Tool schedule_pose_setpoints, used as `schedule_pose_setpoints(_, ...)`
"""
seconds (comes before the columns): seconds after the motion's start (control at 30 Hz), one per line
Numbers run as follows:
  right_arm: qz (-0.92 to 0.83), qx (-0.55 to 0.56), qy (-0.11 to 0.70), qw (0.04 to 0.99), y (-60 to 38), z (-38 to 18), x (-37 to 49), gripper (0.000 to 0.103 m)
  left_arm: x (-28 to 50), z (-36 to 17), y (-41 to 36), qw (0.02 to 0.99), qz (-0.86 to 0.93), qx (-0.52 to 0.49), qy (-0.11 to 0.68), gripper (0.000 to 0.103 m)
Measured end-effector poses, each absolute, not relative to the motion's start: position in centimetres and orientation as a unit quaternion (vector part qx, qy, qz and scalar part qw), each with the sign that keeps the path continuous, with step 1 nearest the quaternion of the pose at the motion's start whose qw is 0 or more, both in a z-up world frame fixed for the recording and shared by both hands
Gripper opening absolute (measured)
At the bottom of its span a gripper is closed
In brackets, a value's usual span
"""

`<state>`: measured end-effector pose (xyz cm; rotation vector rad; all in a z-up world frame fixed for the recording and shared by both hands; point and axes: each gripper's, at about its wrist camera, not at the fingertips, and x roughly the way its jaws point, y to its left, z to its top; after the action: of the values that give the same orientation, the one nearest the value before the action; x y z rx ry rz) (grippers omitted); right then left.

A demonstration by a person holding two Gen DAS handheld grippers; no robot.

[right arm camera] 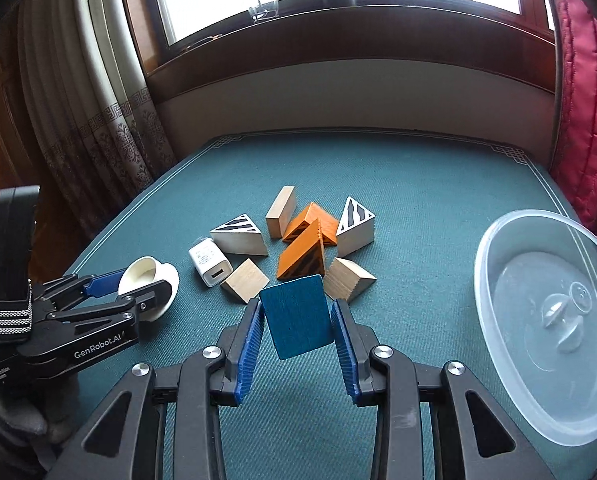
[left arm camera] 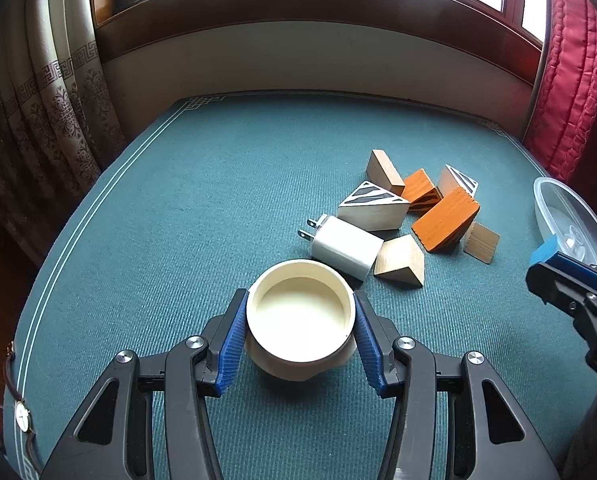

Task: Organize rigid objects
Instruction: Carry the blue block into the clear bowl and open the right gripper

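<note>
My left gripper (left arm camera: 301, 320) is shut on a cream round cup (left arm camera: 301, 312), its blue pads pressed to both sides, just above the green table. In the right wrist view the same left gripper (right arm camera: 138, 284) shows at the left with the cream cup (right arm camera: 148, 276). My right gripper (right arm camera: 298, 320) is shut on a blue wooden block (right arm camera: 298, 316), lifted off the cloth. Beyond it lies a heap of blocks: plain wood (right arm camera: 280, 211), orange wedges (right arm camera: 304, 254), zebra-striped wedges (right arm camera: 240, 236), and a white charger plug (right arm camera: 210, 266).
A clear plastic bowl (right arm camera: 498, 264) stands at the right of the green table (right arm camera: 418, 184); its rim (left arm camera: 546, 200) shows in the left wrist view. Curtains hang at the left, a red quilted cloth at the right, a window sill behind. A wristwatch (left arm camera: 22, 416) lies at the table's left edge.
</note>
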<state>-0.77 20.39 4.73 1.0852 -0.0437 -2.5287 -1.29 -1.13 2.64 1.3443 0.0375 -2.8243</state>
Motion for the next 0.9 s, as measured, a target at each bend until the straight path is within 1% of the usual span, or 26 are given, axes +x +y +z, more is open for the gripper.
schedule_pose_setpoints(0.43, -0.918, 0.356, -0.055, 0.167, 24.3, 7.0, 0.7, 0.037, -0.4, 3.3, -0.1, 0.02, -0.903, 0.429, -0.012, 0.051)
schedule_pose_setpoints(0.9, -0.93, 0.35, -0.081, 0.078, 31.8, 7.3, 1.3, 0.037, 0.5, 5.4, 3.0, 0.005, -0.91, 0.413, -0.037, 0.051)
